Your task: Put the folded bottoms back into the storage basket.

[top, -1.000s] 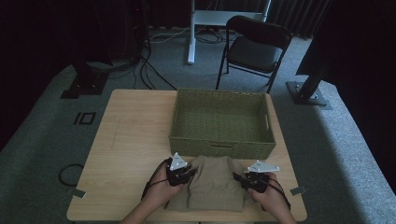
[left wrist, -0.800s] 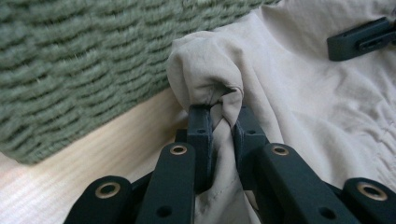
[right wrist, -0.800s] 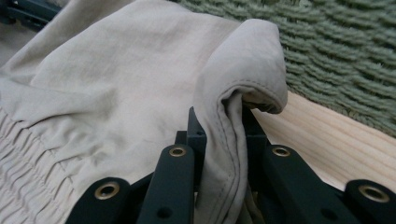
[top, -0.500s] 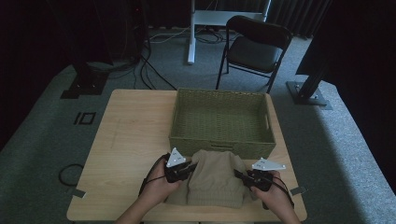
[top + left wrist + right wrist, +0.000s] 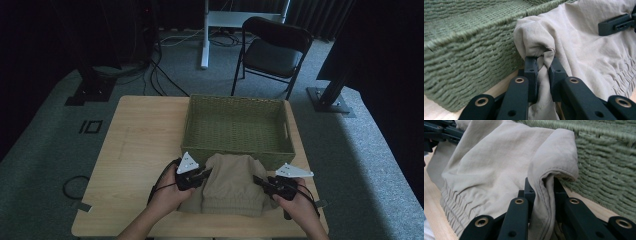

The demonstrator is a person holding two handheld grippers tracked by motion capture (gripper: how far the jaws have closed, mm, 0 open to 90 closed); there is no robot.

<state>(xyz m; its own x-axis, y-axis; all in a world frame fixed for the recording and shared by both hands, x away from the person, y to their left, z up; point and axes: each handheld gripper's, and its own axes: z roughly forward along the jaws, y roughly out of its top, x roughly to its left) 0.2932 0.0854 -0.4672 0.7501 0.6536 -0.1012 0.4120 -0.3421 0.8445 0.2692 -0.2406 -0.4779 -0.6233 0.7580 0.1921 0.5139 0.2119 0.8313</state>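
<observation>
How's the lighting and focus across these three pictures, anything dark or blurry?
High view: dim, room edges nearly black, table and basket soft but readable. Left gripper view: bright, cloth sharp, basket's near corner slightly blurred. Right gripper view: bright, even light, no glare; cloth fold crisp.

Both forearms reach in from below; left gripper [image 5: 200, 176] and right gripper [image 5: 263, 182] point toward each other, jaws pinched tight

Worktop [image 5: 135, 150]: basket [image 5: 237, 150] at centre-rear. Folded garment [image 5: 232, 185] directly before basket, far edge against its near wall. Left claw [image 5: 202, 175] at garment's left edge, right claw [image 5: 260, 181] at its right. Chair [image 5: 272, 50] on floor behind worktop.
</observation>
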